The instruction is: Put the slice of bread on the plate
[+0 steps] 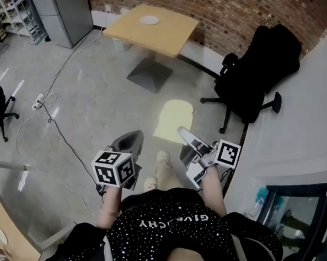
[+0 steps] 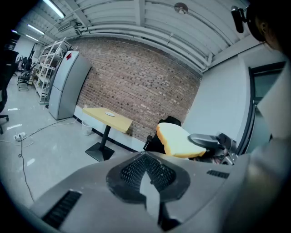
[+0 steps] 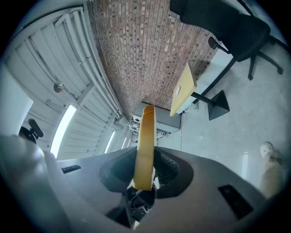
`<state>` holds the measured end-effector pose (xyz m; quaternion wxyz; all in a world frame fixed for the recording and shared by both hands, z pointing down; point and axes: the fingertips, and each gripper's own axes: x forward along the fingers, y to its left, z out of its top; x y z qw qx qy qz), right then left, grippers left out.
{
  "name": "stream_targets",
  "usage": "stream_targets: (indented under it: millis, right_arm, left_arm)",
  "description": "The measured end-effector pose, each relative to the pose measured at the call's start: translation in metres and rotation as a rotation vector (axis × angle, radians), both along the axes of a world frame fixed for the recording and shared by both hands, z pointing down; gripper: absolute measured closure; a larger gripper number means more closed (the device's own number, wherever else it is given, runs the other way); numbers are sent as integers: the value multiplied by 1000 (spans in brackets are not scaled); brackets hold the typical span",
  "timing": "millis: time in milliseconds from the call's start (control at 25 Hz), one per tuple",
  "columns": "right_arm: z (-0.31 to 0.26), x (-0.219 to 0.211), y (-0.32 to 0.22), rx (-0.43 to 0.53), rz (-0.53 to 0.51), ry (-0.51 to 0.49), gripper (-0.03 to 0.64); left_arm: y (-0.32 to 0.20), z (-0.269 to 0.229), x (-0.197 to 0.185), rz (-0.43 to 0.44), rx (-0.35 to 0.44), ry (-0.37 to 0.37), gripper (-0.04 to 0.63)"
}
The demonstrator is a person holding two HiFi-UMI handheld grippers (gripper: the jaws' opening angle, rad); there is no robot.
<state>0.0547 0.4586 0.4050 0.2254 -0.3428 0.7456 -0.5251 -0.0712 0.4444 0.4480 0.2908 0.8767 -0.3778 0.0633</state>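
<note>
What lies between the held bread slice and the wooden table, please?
Only bare concrete floor separates bread slice and table, as the head view shows.

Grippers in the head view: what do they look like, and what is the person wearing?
Both the left gripper and right gripper are grey, tapering to narrow fingers, each with a white cube of black square markers. The person wears a black top speckled white with pale lettering.

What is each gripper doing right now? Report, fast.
Left gripper: closed, nothing between its jaws.
Right gripper: closed on the slice of bread.
</note>
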Motion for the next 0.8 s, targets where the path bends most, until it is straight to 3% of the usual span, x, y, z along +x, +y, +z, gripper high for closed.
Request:
stream_targets:
  millis: [320,600,800]
  right_arm:
    - [8,6,-98,-1,-36,-44,517]
    - [-6,7,-224,42,-125,46,517]
    - [1,30,-299,-7,-153,60,517]
  left_arm:
    - [-86,11,-3,-55,-16,6,586]
    - [-211,-3,-2,-105,19,12,586]
    - [-285,-15,19,-143,34,-39,587]
